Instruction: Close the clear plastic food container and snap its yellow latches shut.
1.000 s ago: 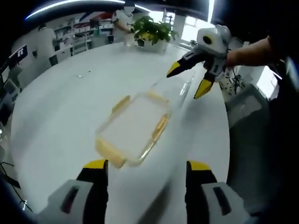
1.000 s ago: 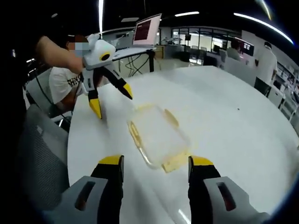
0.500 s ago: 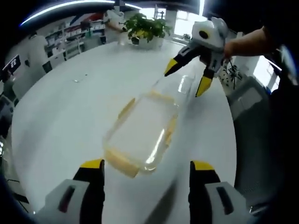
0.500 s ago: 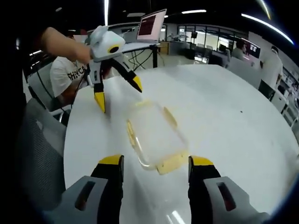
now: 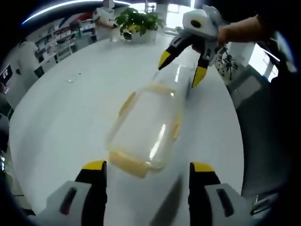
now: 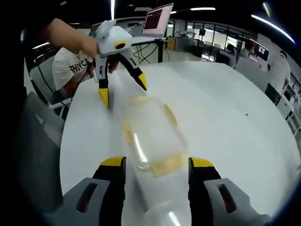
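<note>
Approach has tightened: I have moved both wide-open, empty claws, left claw (image 5: 146, 168) and right claw (image 6: 156, 165), nearer the clear plastic food container (image 5: 148, 127) on the white counter (image 5: 61, 117), its yellow latches (image 5: 128, 162) not yet snapped.

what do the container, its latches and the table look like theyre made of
The container looks like clear glossy plastic: the table shows through it and bright glints run along it. Its latches seem translucent yellow plastic. The table has a smooth white surface with a soft sheen, perhaps laminate; I cannot tell for sure.
</note>
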Demonstrator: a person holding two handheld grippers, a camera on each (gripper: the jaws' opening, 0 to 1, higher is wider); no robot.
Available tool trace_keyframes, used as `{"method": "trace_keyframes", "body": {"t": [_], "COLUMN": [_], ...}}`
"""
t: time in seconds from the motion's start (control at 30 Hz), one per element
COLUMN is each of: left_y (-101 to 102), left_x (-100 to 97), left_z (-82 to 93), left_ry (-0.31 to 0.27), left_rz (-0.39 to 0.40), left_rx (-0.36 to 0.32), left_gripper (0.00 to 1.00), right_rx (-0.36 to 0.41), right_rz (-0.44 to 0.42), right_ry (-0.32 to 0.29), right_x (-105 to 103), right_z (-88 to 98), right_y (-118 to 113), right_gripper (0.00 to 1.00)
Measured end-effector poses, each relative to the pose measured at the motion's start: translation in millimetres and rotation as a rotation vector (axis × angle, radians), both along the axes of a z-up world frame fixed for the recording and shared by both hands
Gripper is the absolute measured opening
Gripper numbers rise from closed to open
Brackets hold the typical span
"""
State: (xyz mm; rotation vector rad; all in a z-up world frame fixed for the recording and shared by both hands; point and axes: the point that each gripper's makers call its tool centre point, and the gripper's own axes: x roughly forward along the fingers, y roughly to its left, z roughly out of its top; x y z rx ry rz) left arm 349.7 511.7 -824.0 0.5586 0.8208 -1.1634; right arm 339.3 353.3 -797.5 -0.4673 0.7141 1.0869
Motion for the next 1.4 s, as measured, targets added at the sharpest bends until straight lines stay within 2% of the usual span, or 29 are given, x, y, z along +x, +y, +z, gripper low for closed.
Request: {"method": "trace_keyframes", "body": {"t": [0.5, 0.63, 0.7, 0.87, 0.97, 1.1, 1.4], "left_y": [-4, -4, -5, -3, 0, 2, 2], "left_x": [13.1, 16.7, 19.9, 24.2, 22.3, 22.1, 24.4], "left_z": [-2.6, -4.6, -4.2, -6.6, -10.2, -14.0, -18.4], "left_ry": [-0.015, -0.033, -0.033, -0.034, -0.029, -0.044, -0.051], "left_rz": [-0.109, -0.155, -0.154, -0.168, -0.204, -0.244, -0.276], "left_rx": [0.045, 0.079, 0.087, 0.108, 0.141, 0.184, 0.204], "left_gripper": [0.59, 0.59, 0.58, 0.57, 0.54, 0.52, 0.49], "right_rx": [-0.16, -0.225, -0.245, -0.264, -0.296, -0.29, -0.326], "right_rz": [0.115, 0.17, 0.2, 0.234, 0.26, 0.251, 0.302], "right_ry": [0.027, 0.032, 0.032, 0.023, 0.017, 0.041, 0.06], "right_x": [11, 9, 8, 10, 13, 16, 11], "right_z": [-20.8, -30.9, -33.5, -34.0, -36.1, -36.6, -44.3], "right_y": [-9, -13, -13, -11, -12, -12, -12], "right_gripper": [0.49, 0.49, 0.49, 0.47, 0.47, 0.48, 0.45]}}
